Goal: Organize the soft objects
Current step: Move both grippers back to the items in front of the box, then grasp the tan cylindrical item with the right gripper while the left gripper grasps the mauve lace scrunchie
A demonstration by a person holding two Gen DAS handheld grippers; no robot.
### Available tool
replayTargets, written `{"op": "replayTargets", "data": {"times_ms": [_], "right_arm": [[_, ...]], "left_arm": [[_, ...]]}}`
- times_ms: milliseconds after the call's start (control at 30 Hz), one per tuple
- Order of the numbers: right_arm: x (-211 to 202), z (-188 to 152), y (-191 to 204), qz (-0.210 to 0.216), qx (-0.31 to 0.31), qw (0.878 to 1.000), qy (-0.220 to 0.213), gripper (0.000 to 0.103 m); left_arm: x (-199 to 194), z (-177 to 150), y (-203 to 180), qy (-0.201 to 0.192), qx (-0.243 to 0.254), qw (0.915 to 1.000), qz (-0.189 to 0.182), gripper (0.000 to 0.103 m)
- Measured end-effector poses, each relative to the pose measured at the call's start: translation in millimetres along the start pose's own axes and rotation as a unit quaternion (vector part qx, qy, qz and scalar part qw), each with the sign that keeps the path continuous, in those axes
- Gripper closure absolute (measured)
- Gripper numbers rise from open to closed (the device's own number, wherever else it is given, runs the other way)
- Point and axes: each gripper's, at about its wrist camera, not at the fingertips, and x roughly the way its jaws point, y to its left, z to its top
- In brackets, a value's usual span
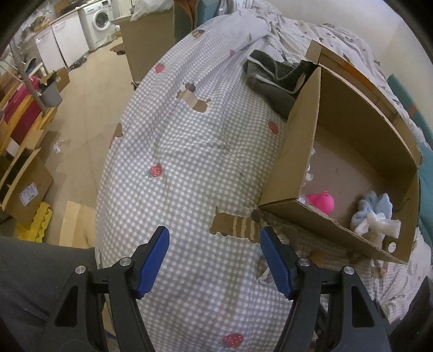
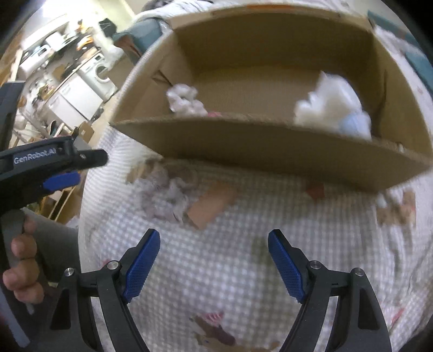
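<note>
Left wrist view, soft objects: a pink toy and a pale blue and white fluffy bundle lie on the floor of the cardboard box, the pink one by the near-left corner, the bundle toward the near-right end.
Right wrist view, soft objects: a white fluffy piece sits at the box's left end, a white and blue bundle at its right; blur hides finer detail.
Loose piece: a crumpled greyish scrap lies on the bed just outside the box's near wall.
Box: open-topped, resting on the bed.
Bed cover: grey-white check with strawberries and brown dogs.
Dark clothing: a heap behind the box's far-left corner.
Left claw: spread wide, nothing between the blue pads, above bare bed cover.
Right claw: spread wide, empty, short of the box.
Writing: "GenRobot.AI" on the other gripper's body, held by a hand.
Room: washing machine and cardboard boxes on the floor.
</note>
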Motion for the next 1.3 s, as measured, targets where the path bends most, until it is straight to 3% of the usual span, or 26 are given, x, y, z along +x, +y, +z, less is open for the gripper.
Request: {"op": "replayTargets", "data": {"times_ms": [67, 167, 333, 500, 633, 833, 1100, 1300], "right_arm": [[2, 6, 2, -0.014, 0.002, 1.0, -0.012, 0.02], [16, 13, -2, -0.01, 0.033, 0.999, 0.007, 0.052], [38, 18, -5, 0.004, 0.06, 0.998, 0.027, 0.056], [45, 23, -1, 0.016, 0.049, 0.998, 0.028, 0.095], [38, 24, 2, 0.03, 0.033, 0.999, 0.021, 0.097], [2, 26, -17, 0.045, 0.068, 0.997, 0.009, 0.097], [-41, 17, -43, 0.041, 0.079, 0.996, 0.005, 0.097], [-40, 1, -49, 0.037, 0.097, 0.995, -0.008, 0.097]], "left_arm": [[1, 1, -2, 0.003, 0.0, 1.0, -0.002, 0.036], [2, 0, -6, 0.006, 0.005, 1.0, -0.006, 0.036], [7, 0, -12, 0.013, 0.015, 0.9997, -0.011, 0.036], [13, 0, -13, 0.022, 0.017, 0.9995, -0.013, 0.036], [20, 1, -12, 0.037, 0.009, 0.999, -0.023, 0.036], [18, -1, -16, 0.035, 0.016, 0.9988, -0.03, 0.036], [29, -23, -66, 0.054, 0.134, 0.9888, -0.039, 0.036], [65, -31, -87, 0.083, 0.182, 0.9798, 0.0, 0.04]]}}
